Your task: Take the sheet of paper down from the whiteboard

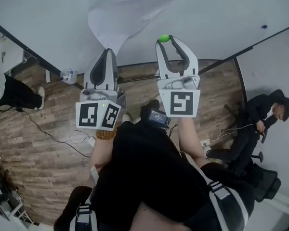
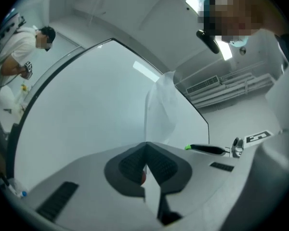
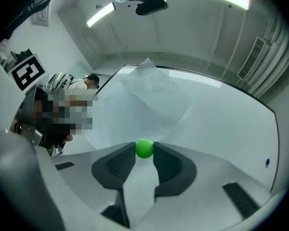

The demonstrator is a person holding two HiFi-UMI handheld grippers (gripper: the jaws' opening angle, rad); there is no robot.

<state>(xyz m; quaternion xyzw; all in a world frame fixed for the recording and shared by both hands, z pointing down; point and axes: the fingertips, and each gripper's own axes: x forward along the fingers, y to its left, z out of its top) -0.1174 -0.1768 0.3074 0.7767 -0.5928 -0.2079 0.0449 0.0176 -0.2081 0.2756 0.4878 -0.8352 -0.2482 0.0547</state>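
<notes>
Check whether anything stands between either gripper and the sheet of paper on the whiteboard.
Nothing visible does. The left gripper is shut on the lower edge of the sheet of paper. The right gripper is shut on a green ball right at the paper's edge, with no other thing between them.

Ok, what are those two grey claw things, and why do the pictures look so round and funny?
Those are grippers. A person holds one in each hand and squeezes it shut. One picture comes from a camera on the person's head, looking down. The other two come from little wide cameras riding on the grippers, so things look bendy. The left gripper is pinching the sheet of paper hanging on the whiteboard. The right gripper is shut on a small green ball, maybe a magnet.
</notes>
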